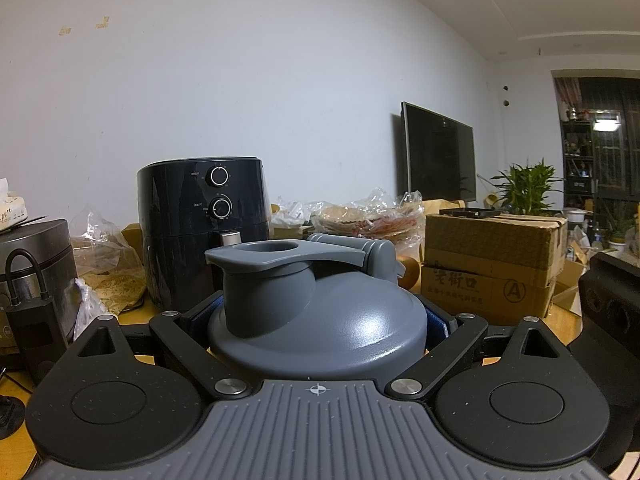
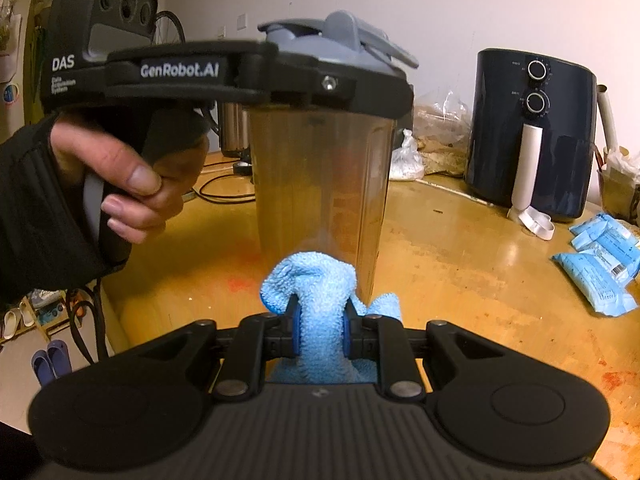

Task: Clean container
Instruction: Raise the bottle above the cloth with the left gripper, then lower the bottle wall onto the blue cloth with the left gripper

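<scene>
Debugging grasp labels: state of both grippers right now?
Left gripper: closed on the bottle, just under its grey lid.
Right gripper: closed on the blue cloth.

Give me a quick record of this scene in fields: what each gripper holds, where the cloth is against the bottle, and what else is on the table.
left gripper: shut on clear plastic shaker bottle just under its grey flip-top lid, bottle upright
right gripper: shut on light blue microfibre cloth
cloth position: at the bottle's lower front; contact unclear
person's hand: around the left gripper's handle
table: yellowish wood, worn
other items: dark air fryer, blue packets
</scene>
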Available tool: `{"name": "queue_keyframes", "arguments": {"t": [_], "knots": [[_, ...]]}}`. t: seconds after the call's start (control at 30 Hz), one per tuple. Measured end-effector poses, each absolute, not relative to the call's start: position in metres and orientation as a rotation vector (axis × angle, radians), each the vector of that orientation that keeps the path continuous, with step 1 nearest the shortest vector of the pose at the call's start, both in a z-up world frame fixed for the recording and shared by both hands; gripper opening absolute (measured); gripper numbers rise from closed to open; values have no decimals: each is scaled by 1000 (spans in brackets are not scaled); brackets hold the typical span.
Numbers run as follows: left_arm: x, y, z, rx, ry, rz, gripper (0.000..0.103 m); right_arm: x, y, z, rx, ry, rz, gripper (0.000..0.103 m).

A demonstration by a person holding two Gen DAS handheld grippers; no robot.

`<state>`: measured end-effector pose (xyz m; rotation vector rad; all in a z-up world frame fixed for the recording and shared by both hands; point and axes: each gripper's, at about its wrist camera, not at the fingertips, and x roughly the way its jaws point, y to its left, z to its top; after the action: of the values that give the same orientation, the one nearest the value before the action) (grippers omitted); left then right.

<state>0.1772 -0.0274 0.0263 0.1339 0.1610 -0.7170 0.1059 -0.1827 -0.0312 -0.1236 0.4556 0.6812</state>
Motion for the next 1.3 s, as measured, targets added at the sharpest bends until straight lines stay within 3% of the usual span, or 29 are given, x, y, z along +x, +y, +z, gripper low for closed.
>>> {"name": "queue_keyframes", "arguments": {"t": [1.3], "knots": [[178, -26, 27, 133, 161, -715, 95, 110, -181, -43, -126, 465, 681, 15]]}}
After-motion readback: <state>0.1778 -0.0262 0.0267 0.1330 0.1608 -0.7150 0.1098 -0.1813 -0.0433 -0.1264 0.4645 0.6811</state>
